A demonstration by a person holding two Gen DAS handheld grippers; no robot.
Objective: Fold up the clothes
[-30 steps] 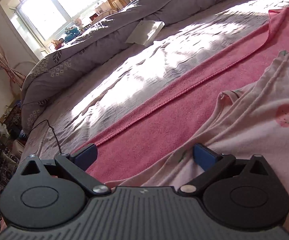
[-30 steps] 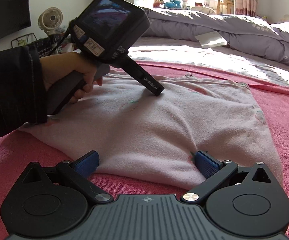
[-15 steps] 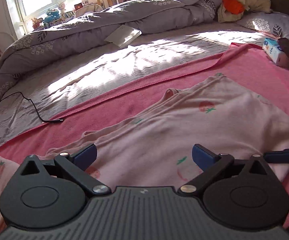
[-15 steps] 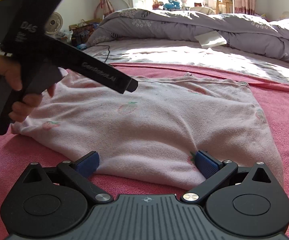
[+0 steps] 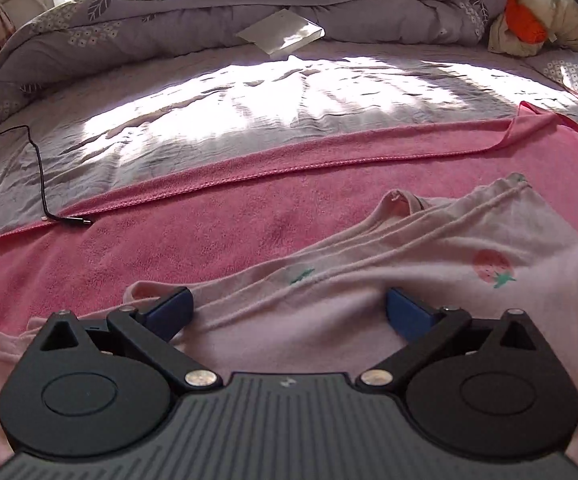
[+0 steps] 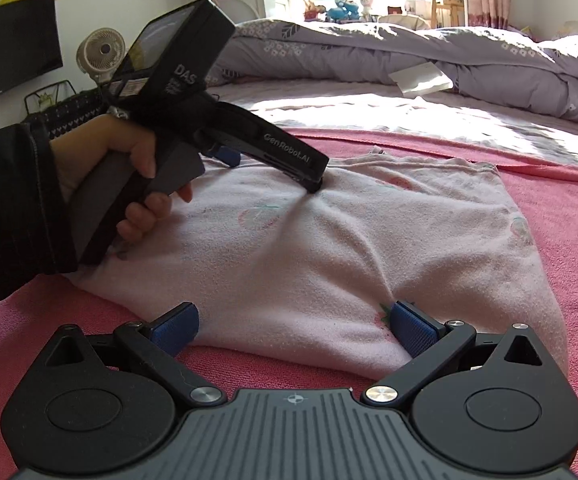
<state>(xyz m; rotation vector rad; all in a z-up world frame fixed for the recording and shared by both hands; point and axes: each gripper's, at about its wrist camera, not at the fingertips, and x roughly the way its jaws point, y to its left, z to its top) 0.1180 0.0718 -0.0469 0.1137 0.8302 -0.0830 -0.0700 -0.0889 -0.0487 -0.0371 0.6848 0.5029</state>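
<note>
A pale pink garment (image 6: 329, 264) printed with strawberries lies on a pink towel (image 5: 209, 232) spread over a bed with a grey sheet (image 5: 249, 112). Left hand-held gripper (image 5: 287, 314): jaws wide apart, blue fingertips (image 5: 171, 310) resting down on the near part of the garment, with rumpled fabric and several raised creases between and ahead of them; nothing is clamped. In the right wrist view the same tool, held in the person's left hand (image 6: 129, 184), points downward onto the middle of the garment, its tip pressing into the cloth so that wrinkles radiate from the contact. Right hand-held gripper (image 6: 293, 322): jaws likewise wide, straddling the near folded edge of the garment; the right blue pad touches the cloth beside a strawberry print, the left pad lies just at the edge, over the towel. Behind the towel: a bunched grey floral duvet (image 5: 193, 20), a white flat box (image 5: 281, 34) leaning on it, a black cable (image 5: 41, 168) ending on the towel's hem, and a small white fan (image 6: 101, 54) by the wall.
</note>
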